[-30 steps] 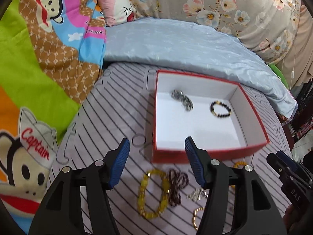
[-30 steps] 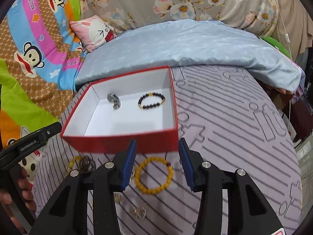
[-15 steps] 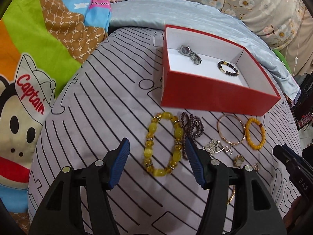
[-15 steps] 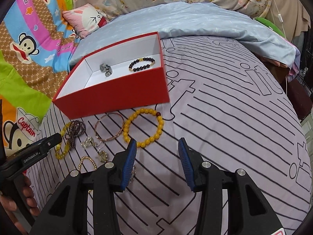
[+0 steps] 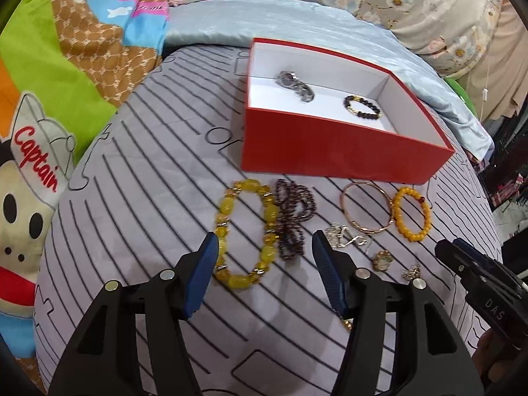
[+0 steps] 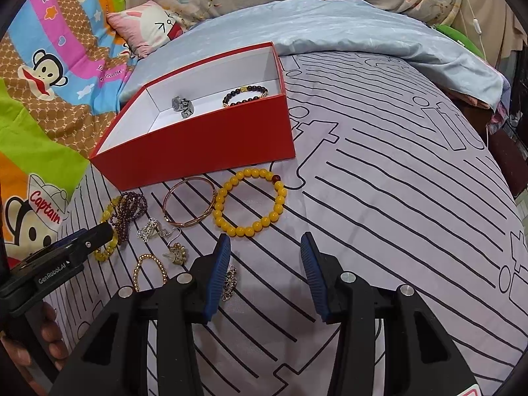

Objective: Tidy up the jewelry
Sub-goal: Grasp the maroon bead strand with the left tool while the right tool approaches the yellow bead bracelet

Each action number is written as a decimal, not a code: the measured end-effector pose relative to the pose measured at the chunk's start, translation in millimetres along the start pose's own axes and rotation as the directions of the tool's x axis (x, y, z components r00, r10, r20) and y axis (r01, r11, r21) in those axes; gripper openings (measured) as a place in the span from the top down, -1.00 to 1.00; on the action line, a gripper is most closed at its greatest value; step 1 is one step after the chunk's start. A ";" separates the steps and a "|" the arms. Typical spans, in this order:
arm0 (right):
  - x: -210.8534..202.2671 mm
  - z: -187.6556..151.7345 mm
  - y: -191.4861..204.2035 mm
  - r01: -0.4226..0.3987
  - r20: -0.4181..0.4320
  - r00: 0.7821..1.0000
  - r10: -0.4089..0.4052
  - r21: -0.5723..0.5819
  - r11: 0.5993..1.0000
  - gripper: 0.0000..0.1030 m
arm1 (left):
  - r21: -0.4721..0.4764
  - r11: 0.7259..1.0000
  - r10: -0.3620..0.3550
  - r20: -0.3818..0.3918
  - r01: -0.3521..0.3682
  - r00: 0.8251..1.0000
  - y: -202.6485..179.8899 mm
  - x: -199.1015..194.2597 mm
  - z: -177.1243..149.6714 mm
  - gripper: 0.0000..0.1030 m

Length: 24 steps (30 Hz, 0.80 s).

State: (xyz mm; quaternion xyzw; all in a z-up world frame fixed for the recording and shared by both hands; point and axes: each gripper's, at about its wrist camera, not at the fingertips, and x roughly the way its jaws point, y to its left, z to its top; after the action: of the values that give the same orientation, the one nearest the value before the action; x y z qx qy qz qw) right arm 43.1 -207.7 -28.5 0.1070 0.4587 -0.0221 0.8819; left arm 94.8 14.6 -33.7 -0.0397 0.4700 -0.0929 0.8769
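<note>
A red box with a white inside holds a silver watch and a dark bead bracelet; the box also shows in the right wrist view. In front of it on the striped cover lie a chunky yellow bracelet, a dark red bead strand, a rose-gold bangle, a small-bead yellow bracelet and small silver and gold pieces. My left gripper is open and empty just above the chunky yellow bracelet. My right gripper is open and empty near the small-bead bracelet.
The striped grey cover spreads wide to the right. A blue quilt lies behind the box, with a cartoon blanket at the left and a pink pillow behind. The bed's edge drops off at the far right.
Both grippers have pulled back from over the box and lowered towards the loose jewelry in front of it. Both stayed open and empty.
</note>
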 end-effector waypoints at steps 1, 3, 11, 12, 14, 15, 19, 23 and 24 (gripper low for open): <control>-0.3 0.1 -0.1 0.000 0.000 1.000 0.000 0.000 1.000 0.15 | 0.011 1.000 -0.005 0.001 0.005 1.000 -4.1 2.1 1.1 -0.09; -0.4 0.1 0.0 0.000 -0.001 1.000 0.000 0.001 1.000 0.15 | 0.022 1.000 -0.008 -0.002 0.008 1.000 -9.2 7.4 3.8 0.02; 0.8 1.6 -0.4 -0.004 -0.006 1.000 0.004 0.002 1.000 0.15 | 0.016 1.000 -0.021 -0.020 0.021 1.000 -11.9 18.2 8.5 0.58; 1.9 1.4 -0.2 -0.005 -0.007 1.000 0.005 0.002 1.000 0.15 | 0.015 1.000 -0.024 -0.017 0.024 1.000 -11.5 17.8 8.8 0.63; 3.9 1.6 -0.1 -0.010 -0.010 1.000 0.010 0.003 1.000 0.15 | 0.016 0.999 -0.028 -0.005 0.028 1.000 -10.8 16.2 9.3 0.88; 5.0 2.2 0.1 -0.014 -0.012 1.000 0.014 0.003 1.000 0.15 | 0.020 0.999 -0.029 -0.005 0.029 1.000 -10.7 16.0 9.5 0.88; 9.7 5.7 0.2 -0.023 -0.009 1.000 0.023 0.005 1.000 0.18 | 0.011 0.999 -0.047 -0.002 0.047 0.999 -7.6 13.4 11.1 0.89; 17.5 14.2 -1.9 -0.032 -0.007 0.999 0.032 0.016 0.999 0.32 | 0.001 0.998 -0.062 0.011 0.062 0.998 -5.8 6.2 12.9 0.89; 20.0 16.5 -2.2 -0.035 -0.008 0.999 0.035 0.018 0.999 0.39 | 0.001 0.998 -0.066 0.016 0.066 0.998 -5.8 3.3 13.3 0.89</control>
State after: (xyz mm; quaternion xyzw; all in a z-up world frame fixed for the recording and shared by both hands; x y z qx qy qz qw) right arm 67.7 -212.0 -35.9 0.1232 0.4601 -0.0105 0.8792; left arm 106.9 8.1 -28.1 -0.0555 0.4613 -0.1215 0.8771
